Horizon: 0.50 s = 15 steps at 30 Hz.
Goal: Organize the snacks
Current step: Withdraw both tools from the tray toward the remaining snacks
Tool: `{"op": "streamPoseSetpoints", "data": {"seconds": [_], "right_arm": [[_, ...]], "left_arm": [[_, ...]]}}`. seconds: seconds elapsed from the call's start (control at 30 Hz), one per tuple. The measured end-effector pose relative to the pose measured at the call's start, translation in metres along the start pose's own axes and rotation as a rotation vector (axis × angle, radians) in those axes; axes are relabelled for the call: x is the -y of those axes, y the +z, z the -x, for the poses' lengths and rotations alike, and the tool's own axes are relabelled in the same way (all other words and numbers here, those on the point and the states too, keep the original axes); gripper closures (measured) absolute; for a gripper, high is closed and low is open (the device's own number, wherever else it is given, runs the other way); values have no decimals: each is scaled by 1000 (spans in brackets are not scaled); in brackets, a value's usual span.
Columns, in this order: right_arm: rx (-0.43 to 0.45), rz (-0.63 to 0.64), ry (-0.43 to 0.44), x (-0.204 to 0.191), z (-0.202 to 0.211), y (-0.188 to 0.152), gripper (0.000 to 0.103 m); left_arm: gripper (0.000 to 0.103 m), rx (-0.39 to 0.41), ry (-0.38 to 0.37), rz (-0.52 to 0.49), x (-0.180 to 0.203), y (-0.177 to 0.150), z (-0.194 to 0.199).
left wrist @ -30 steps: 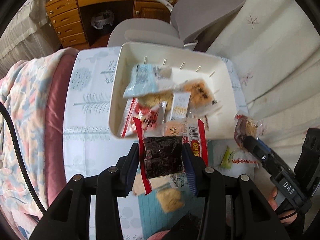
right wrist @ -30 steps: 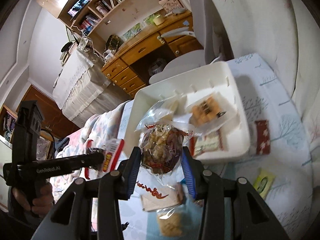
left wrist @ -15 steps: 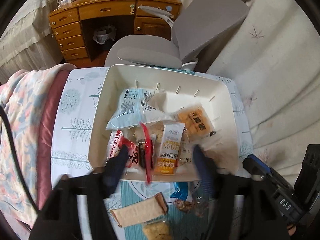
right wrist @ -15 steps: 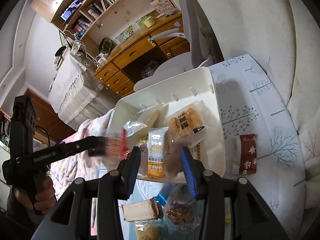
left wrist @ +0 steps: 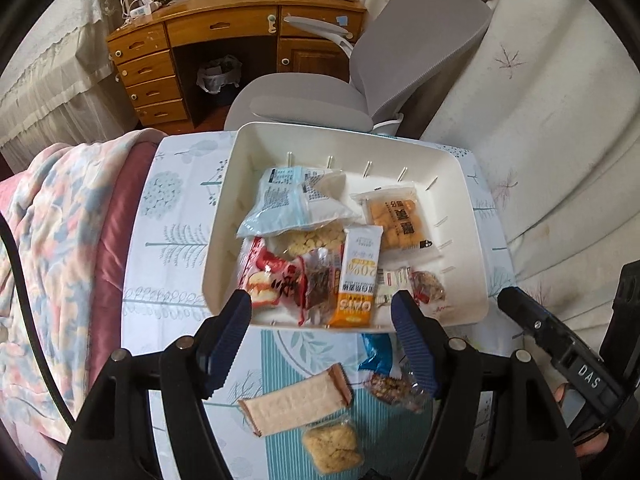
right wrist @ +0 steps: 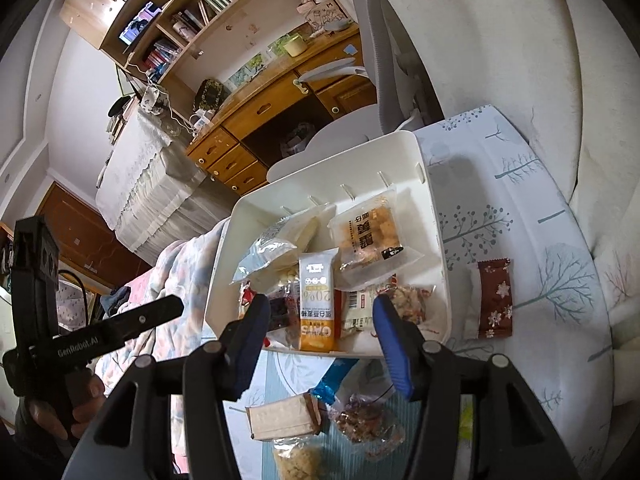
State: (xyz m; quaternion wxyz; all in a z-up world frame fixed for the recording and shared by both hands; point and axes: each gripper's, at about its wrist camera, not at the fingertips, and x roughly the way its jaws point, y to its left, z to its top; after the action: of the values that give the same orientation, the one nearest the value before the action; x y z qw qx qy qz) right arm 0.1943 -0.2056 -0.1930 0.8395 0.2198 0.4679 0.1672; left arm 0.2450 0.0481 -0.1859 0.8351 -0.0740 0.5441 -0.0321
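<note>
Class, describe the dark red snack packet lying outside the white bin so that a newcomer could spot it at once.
Find the white bin on the tree-patterned tablecloth. In the right wrist view, the dark red packet lies flat on the cloth just right of the bin. It alone is maroon with pale snowflake-like marks, apart from the other loose snacks.

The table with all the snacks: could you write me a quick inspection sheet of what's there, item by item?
Surface: tablecloth printed with trees, partly covered.
Job's things: white bin holding several packets, among them an orange oat bar and a yellow cake pack.
Clutter: wafer pack, nut pack, crumbly biscuit pack and blue wrapper lie in front of the bin; dark red packet beside it.
Grippers: left gripper open, empty; right gripper opening, empty.
Cables: black cable over the blanket.
Surroundings: wooden desk, grey chair.
</note>
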Motion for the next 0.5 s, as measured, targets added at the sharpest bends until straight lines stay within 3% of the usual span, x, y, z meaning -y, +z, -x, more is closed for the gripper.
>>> {"op": "streamPoseSetpoints", "data": {"seconds": [0.2, 0.4, 0.5], "right_arm": [[30, 19, -28, -17, 10, -14, 49], [69, 2, -70, -39, 21, -32, 49], [88, -11, -94, -54, 25, -49, 49]], "left_arm": [[32, 23, 3, -17, -14, -16, 17], [32, 24, -41, -70, -34, -30, 36], [24, 15, -56, -104, -45, -35, 42]]}}
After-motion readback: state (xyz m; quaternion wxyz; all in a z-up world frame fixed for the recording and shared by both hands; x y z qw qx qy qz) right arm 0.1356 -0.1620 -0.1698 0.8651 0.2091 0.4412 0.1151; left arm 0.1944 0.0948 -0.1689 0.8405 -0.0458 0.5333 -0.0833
